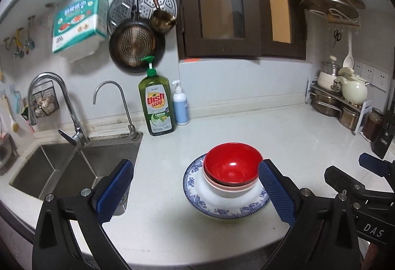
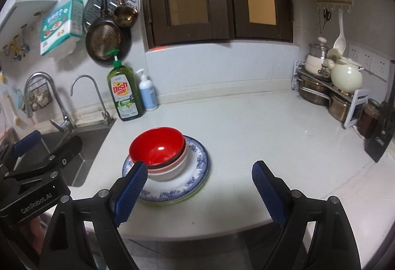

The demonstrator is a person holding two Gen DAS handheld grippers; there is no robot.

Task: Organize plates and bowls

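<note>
A red bowl [image 1: 232, 166] [image 2: 156, 146] sits nested in a pink-rimmed white bowl [image 1: 229, 192] [image 2: 170, 171]. Both rest on a blue-patterned plate [image 1: 195, 178] [image 2: 200, 161], which lies on a greenish plate whose edge just shows underneath. The stack stands on the white counter [image 1: 246, 132]. My left gripper [image 1: 196, 192] is open and empty, held before the stack, its right finger overlapping the bowls' right side in view. My right gripper [image 2: 200, 193] is also open and empty, with the stack behind its left finger [image 2: 130, 193].
A steel sink [image 1: 61, 166] with two taps lies left of the stack. A green dish soap bottle [image 1: 158, 102] and a pump bottle [image 1: 180, 107] stand by the wall. A rack of pots [image 1: 340, 97] and a jar fill the right corner. The counter's front edge curves close below.
</note>
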